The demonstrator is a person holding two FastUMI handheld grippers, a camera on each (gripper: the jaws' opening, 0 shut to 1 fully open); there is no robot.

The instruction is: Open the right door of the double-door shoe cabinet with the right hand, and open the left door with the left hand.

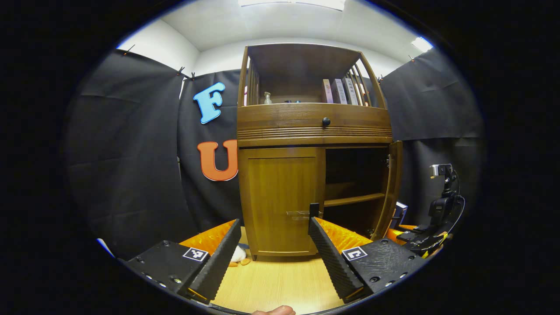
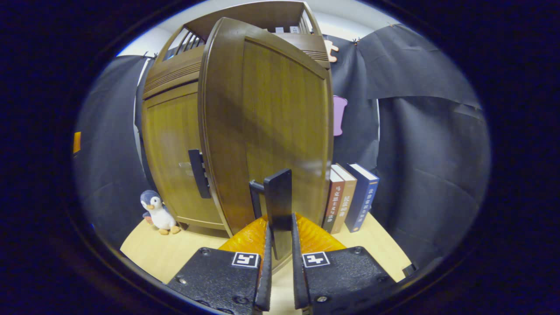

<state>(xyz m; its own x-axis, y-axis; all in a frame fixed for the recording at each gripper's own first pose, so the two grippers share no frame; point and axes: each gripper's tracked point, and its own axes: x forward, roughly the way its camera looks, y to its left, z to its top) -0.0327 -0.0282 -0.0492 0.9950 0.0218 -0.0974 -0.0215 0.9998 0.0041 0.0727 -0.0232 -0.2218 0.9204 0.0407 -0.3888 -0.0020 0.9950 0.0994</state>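
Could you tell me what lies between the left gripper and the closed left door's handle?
Only bare wooden tabletop, seen in the left gripper view, separates the left gripper from the handle.

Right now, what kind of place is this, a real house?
Probably a staged booth, not a home: black cloth walls surround one wooden shoe cabinet on a table, with a camera stand beside it.

Our left gripper [image 1: 274,229] hovers with its jaws spread wide, gripping nothing. Our right gripper [image 2: 280,236] has both fingers pressed on the door handle [image 2: 278,205].
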